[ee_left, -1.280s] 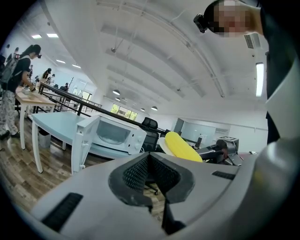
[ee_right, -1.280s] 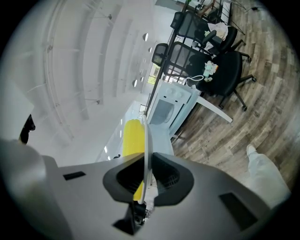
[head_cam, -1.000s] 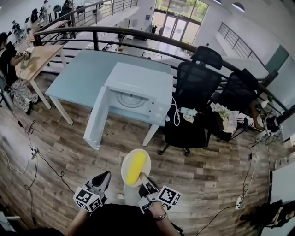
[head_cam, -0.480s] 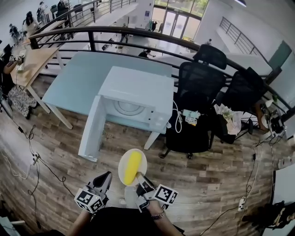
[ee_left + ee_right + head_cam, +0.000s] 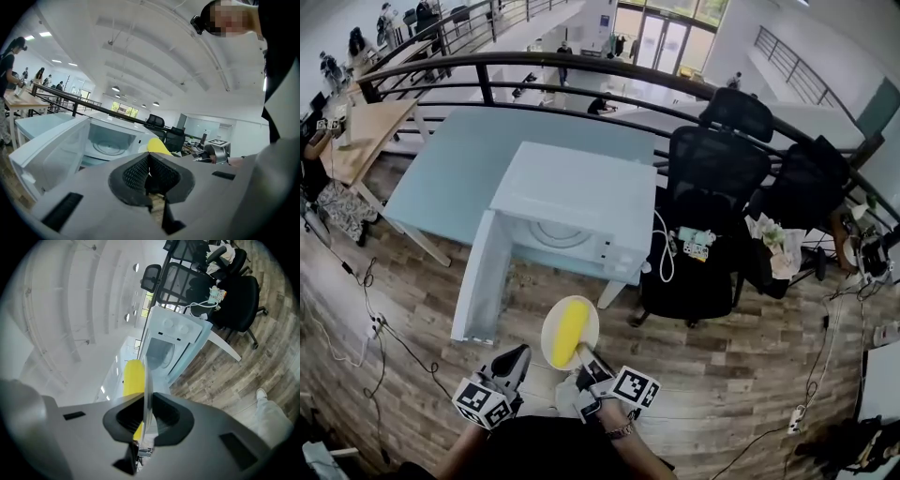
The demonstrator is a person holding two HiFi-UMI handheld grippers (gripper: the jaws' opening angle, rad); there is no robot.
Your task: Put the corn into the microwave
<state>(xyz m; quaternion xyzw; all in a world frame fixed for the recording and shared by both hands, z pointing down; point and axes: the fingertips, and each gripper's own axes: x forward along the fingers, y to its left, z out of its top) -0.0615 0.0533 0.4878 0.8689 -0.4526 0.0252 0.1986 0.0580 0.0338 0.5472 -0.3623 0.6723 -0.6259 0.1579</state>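
**Head view with both gripper views.** The right gripper (image 5: 584, 359) has its jaws closed down narrowly on the near rim of a pale round plate (image 5: 551, 339). In the right gripper view the right gripper (image 5: 146, 413) shows the plate (image 5: 147, 380) edge-on, pinched between the two dark pads. The corn (image 5: 571, 331), a bare yellow cob, lies lengthwise on the plate just beyond the jaws, pointing away from them. In the right gripper view the corn (image 5: 132, 378) sits on one side of the plate's face.

The left gripper (image 5: 516, 356) is beside the right. In its own view the left gripper (image 5: 149, 171) has its jaws together with nothing between them.

Ahead of both pairs of jaws, and well apart from them, a white microwave (image 5: 577, 192) stands on a light blue table (image 5: 441, 164). Its door (image 5: 480, 277) is swung open to the left. The glass turntable (image 5: 107, 147) shows inside the cavity.

The only print in view is the black-and-white square marker on each gripper's cube. Any lettering on the microwave's control panel is too small to read. Black office chairs (image 5: 712, 187) stand to the right of the microwave.
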